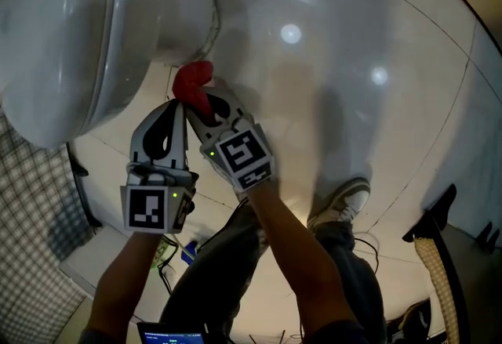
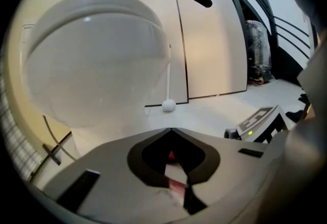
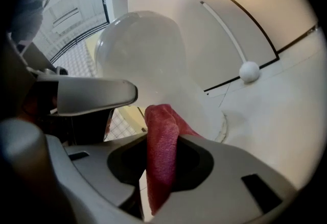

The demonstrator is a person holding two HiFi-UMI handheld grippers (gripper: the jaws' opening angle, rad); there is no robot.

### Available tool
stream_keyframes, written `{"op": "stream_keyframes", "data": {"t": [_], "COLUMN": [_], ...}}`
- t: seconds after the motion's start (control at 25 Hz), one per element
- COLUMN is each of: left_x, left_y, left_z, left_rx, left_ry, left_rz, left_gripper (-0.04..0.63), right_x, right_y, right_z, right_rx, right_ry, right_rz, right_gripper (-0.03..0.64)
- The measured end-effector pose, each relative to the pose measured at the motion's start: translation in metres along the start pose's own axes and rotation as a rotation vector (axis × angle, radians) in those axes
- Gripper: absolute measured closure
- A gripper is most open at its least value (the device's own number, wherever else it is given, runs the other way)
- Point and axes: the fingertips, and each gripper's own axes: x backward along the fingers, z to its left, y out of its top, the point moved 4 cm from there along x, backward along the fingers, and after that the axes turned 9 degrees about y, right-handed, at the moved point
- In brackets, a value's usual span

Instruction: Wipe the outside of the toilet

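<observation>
White ceramic toilet point(image 1: 55, 45) is recorded above and left of both tools, its pedestal point(image 1: 184, 17) just ahead of the red cloth point(image 1: 192, 84). The cloth is clamped in the right gripper point(image 1: 202, 106); the left gripper point(image 1: 174, 111) is closed, empty.

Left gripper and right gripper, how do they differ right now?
The right gripper has its jaws shut on the red cloth; the left gripper has its jaws shut tip to tip, with nothing clearly clamped. In the head view the right gripper leans up and left, while the left gripper points nearly straight up. Both sit close together beside the toilet, jaws closed.
</observation>
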Motion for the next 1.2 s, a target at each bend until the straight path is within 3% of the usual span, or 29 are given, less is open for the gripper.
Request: {"op": "stream_keyframes", "data": {"t": [0.16,0.32,0.48,0.68,0.8,0.96,1.2], "left_x": [0.041,0.087,0.133,0.216,0.259,0.288,0.299], "left_y": [0.026,0.059,0.089,0.088,0.074,0.056,0.041], "left_z": [-0.001,0.027,0.059,0.114,0.157,0.196,0.254], "left_rx": [0.085,0.154,0.243,0.394,0.466,0.526,0.594], "left_ry": [0.061,0.144,0.263,0.447,0.551,0.628,0.641], "left_rz": [-0.008,-0.025,-0.053,-0.025,-0.020,-0.036,-0.066], "left_gripper": [0.589,0.589,0.589,0.589,0.589,0.589,0.589], "right_x": [0.029,0.041,0.037,0.003,-0.032,-0.071,-0.132], "right_y": [0.044,0.095,0.137,0.171,0.168,0.148,0.133], "right_z": [0.040,0.102,0.160,0.247,0.301,0.355,0.377], "right_rx": [0.066,0.105,0.129,0.234,0.272,0.329,0.402], "right_ry": [0.032,0.088,0.164,0.267,0.345,0.422,0.373], "right_rz": [0.032,0.086,0.163,0.182,0.209,0.265,0.258], "right_gripper": [0.523,0.523,0.523,0.523,0.523,0.523,0.523]}}
